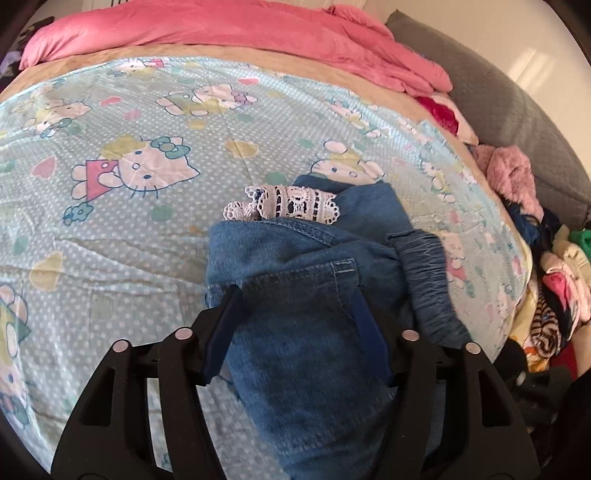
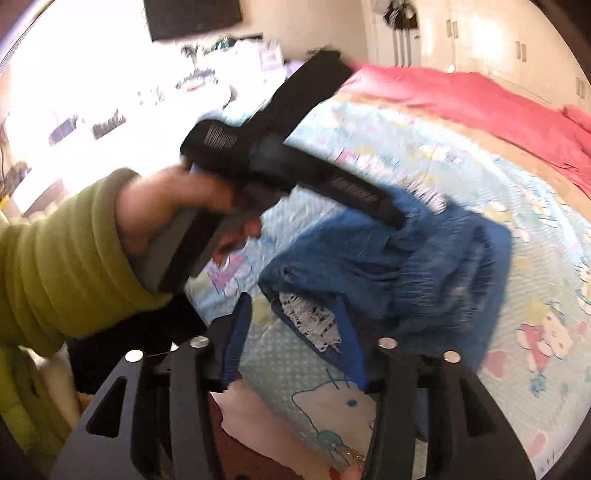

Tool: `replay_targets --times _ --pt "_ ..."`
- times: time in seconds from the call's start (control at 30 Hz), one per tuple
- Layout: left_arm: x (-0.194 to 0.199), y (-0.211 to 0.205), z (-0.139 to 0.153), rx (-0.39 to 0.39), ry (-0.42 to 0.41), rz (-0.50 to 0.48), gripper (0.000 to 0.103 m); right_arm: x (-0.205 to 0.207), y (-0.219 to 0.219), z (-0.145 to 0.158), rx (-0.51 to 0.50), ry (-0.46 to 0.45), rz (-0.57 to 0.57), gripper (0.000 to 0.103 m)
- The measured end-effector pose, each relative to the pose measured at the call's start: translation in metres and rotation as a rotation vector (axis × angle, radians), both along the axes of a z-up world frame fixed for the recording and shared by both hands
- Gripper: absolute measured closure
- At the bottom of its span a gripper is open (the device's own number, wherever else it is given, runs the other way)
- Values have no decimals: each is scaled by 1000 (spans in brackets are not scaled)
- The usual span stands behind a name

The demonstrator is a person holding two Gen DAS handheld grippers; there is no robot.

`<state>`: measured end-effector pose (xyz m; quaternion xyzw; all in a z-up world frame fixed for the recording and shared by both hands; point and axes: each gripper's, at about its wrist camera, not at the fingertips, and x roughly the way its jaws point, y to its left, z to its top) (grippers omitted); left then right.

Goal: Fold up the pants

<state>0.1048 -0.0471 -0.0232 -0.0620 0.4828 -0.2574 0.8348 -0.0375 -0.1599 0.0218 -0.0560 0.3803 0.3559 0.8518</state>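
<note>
Folded blue jeans (image 1: 280, 251) with a white lace hem (image 1: 291, 203) lie on the cartoon-cat bedsheet (image 1: 129, 240). My left gripper (image 1: 295, 321) stands open astride the near end of the denim, with the back pocket between its blue pads. In the right wrist view the jeans (image 2: 424, 258) are bunched mid-bed. My right gripper (image 2: 293, 332) is open, and the lace hem (image 2: 310, 325) lies loose between its fingers, close to the right one. A hand in a green sleeve (image 2: 66, 251) holds the left gripper (image 2: 391, 214), whose tip rests at the far side of the denim.
A pink duvet (image 1: 221, 33) is heaped along the far side of the bed. A grey padded headboard (image 1: 498, 103) runs along the right. A fuzzy pink garment (image 1: 513, 173) and a pile of mixed clothes (image 1: 554, 288) crowd the right edge.
</note>
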Motion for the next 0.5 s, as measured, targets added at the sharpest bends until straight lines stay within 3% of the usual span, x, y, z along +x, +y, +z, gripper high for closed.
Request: replay_targets --times 0.23,0.5 --pt "-23 18 20 -16 -71 44 35 0 -55 23 74 -37 -189 34" --pt "-45 32 41 -9 -134 81 18 -1 -95 18 52 -42 -383 34"
